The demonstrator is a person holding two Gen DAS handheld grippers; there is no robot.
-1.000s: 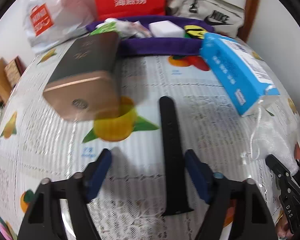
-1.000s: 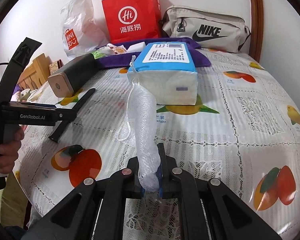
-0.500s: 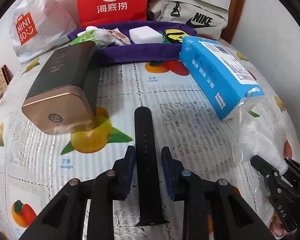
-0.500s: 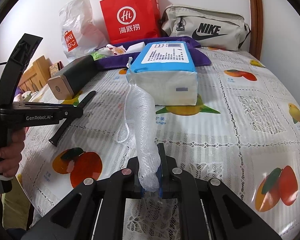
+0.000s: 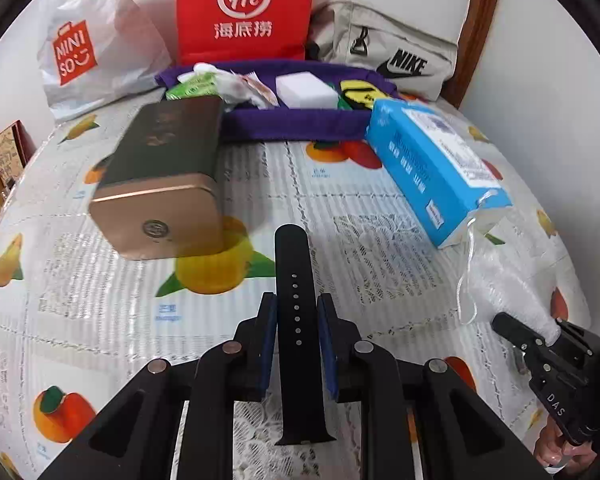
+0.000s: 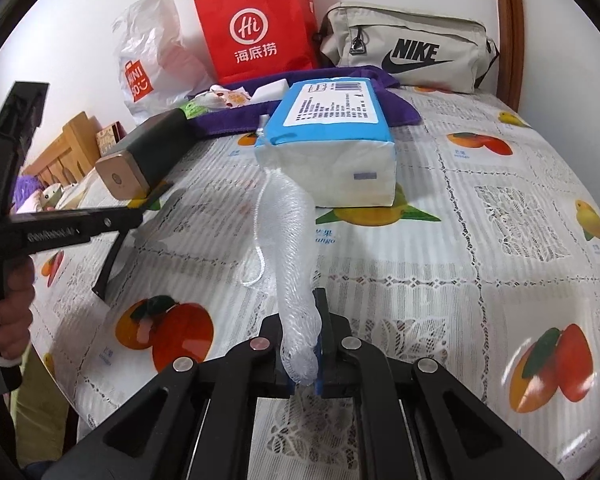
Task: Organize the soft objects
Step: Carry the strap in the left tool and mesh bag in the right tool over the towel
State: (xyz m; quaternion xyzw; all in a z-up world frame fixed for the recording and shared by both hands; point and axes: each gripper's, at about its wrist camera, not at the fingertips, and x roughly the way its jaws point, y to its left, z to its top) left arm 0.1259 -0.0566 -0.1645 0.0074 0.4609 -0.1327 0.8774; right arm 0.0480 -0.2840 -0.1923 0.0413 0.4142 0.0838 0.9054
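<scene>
A black watch strap [image 5: 296,264] lies lengthwise between the blue pads of my left gripper [image 5: 298,320]. The jaws are closing and the pads press on its two edges. In the right wrist view the strap [image 6: 108,268] slants down from that gripper, with its low end at the tablecloth. My right gripper [image 6: 304,344] is shut on one end of a white mesh net [image 6: 292,240]. The rest of the net trails over the cloth toward a blue tissue pack [image 6: 332,132]. A purple fabric tray [image 5: 292,126] at the back holds several small soft items.
A black and gold tin [image 5: 160,184] lies left of the strap. Against the back wall stand a red paper bag [image 5: 244,8], a white Miniso bag [image 5: 84,52] and a beige Nike pouch [image 6: 412,52]. A fruit-print tablecloth [image 6: 500,240] covers the surface.
My left gripper's jaws have come in from wide apart onto the strap's edges. The strap's far end now sits off the cloth. The right gripper keeps its hold on the mesh net.
</scene>
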